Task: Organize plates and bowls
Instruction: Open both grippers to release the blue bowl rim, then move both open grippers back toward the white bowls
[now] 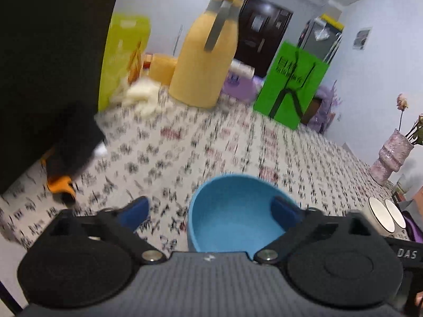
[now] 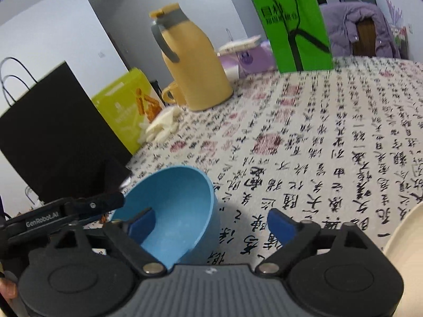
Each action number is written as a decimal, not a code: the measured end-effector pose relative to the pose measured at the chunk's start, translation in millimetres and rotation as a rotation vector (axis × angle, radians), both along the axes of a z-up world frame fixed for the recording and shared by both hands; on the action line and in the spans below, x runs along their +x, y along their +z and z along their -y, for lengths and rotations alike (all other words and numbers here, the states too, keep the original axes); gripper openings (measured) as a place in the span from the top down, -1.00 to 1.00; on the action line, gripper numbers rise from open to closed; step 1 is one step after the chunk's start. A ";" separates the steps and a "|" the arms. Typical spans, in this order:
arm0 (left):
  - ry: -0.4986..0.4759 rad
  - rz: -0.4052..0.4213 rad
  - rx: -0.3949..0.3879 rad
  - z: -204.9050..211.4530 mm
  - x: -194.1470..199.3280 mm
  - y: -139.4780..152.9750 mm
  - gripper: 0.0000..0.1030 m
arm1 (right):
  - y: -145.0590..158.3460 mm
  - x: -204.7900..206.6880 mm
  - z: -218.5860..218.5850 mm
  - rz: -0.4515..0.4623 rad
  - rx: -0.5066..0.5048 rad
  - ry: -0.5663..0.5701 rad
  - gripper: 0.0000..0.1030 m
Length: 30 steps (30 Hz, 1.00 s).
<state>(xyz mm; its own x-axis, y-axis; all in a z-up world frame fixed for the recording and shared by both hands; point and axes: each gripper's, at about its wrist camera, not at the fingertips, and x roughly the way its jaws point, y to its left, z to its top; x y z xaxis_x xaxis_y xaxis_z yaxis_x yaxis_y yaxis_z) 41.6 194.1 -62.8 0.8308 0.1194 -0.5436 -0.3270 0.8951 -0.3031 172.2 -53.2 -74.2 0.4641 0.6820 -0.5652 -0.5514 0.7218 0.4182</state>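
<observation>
A blue bowl (image 1: 232, 219) stands on the calligraphy-print tablecloth (image 1: 211, 145), close under both grippers. My left gripper (image 1: 211, 211) is open; its right pad hangs over the bowl's right rim and its left pad is off to the bowl's left. My right gripper (image 2: 211, 224) is open too, its left pad over the inside of the blue bowl (image 2: 182, 211) and its right pad above the cloth. No pad presses on the bowl. One black finger (image 2: 105, 202) of the left gripper reaches in from the left in the right wrist view. A cream plate (image 2: 404, 253) shows at the right edge.
At the back of the table stand a yellow thermos jug (image 2: 195, 66), a green paper bag (image 2: 293, 26), a lime snack box (image 2: 127, 108) and a black paper bag (image 2: 53, 137). A pink vase (image 1: 388, 155) and two white cups (image 1: 386, 216) are at the right.
</observation>
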 end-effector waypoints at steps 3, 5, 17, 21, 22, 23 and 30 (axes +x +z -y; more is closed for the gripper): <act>0.019 0.065 0.079 13.5 -11.2 8.4 -1.00 | 5.6 -10.0 12.4 0.066 0.009 -0.017 -1.00; 0.027 0.101 0.116 22.7 -18.0 12.6 -1.00 | 9.8 -17.8 21.3 0.109 0.007 -0.031 -1.00; 0.016 0.189 0.189 61.8 -40.9 21.6 -1.00 | 17.6 -45.7 74.9 0.207 0.043 -0.075 -1.00; 0.008 0.205 0.202 75.0 -42.3 23.7 -1.00 | 15.4 -55.3 95.2 0.234 0.061 -0.098 -1.00; 0.006 0.209 0.206 78.3 -42.5 24.0 -1.00 | 15.0 -57.4 101.0 0.245 0.068 -0.108 -1.00; 0.004 0.213 0.211 82.2 -42.7 24.3 -1.00 | 14.5 -59.8 106.6 0.256 0.073 -0.116 -1.00; -0.047 0.241 0.234 108.1 -41.3 24.1 -1.00 | 9.8 -69.6 139.2 0.301 0.097 -0.170 -1.00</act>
